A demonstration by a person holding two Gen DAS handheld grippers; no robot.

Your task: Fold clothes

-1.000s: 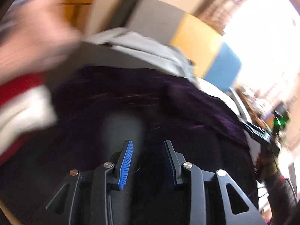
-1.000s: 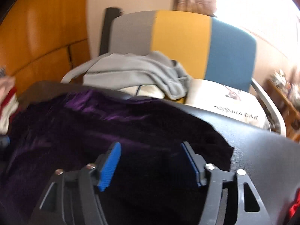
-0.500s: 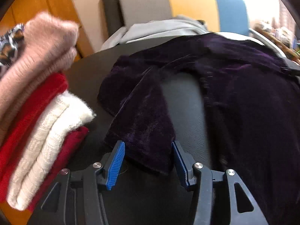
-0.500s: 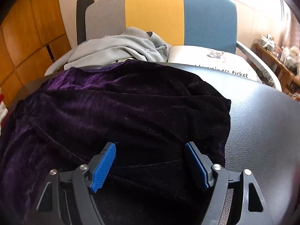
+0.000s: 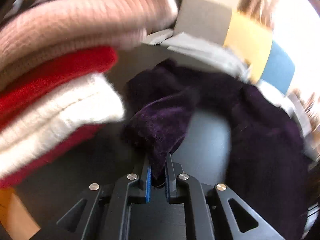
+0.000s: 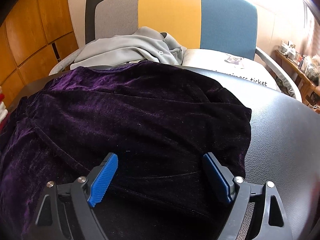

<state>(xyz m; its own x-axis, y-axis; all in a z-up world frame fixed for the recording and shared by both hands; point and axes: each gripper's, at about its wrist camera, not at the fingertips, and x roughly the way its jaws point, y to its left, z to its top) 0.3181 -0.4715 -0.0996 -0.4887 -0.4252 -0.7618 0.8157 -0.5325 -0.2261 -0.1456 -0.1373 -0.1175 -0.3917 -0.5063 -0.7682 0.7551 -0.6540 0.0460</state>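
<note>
Garment: dark purple velvet garment (image 6: 140, 116), lying spread across a black leather-textured tabletop (image 6: 280, 140), covering most of its left and middle.
Sleeve: narrow purple velvet sleeve end (image 5: 160, 124), rising off the tabletop toward the left-hand camera, bunching into folds.
Left gripper (image 5: 158, 172): clamping on the tip of that sleeve, blue-padded fingers (image 5: 148, 182) pressing nearly together with only cloth between them.
Right gripper (image 6: 160, 172): hovering low over the near hem of the garment, blue ribbed fingers (image 6: 104, 178) standing wide apart, gripping nothing; touching the cloth or not, impossible to tell.
Key relation: sleeve running straight ahead from the left fingers to the garment body, which is lying ahead and to the right; long axis of the body appearing to stretch left to right across the table in the right-hand view.
Nearer hand: left, already gripping the sleeve; right sitting over the body, well placed for pinning it.
Likely next move: carrying the sleeve rightward and laying it over the body, judging by the grip.
Risk: slippery velvet sliding, or the body dragging along.
Neighbours: stack of folded knitwear in pink, red and cream (image 5: 60, 80), crowding close on the left of the sleeve; grey, yellow and blue chair (image 6: 180, 16) behind the table, bearing a pale grey shirt (image 6: 130, 48).
</note>
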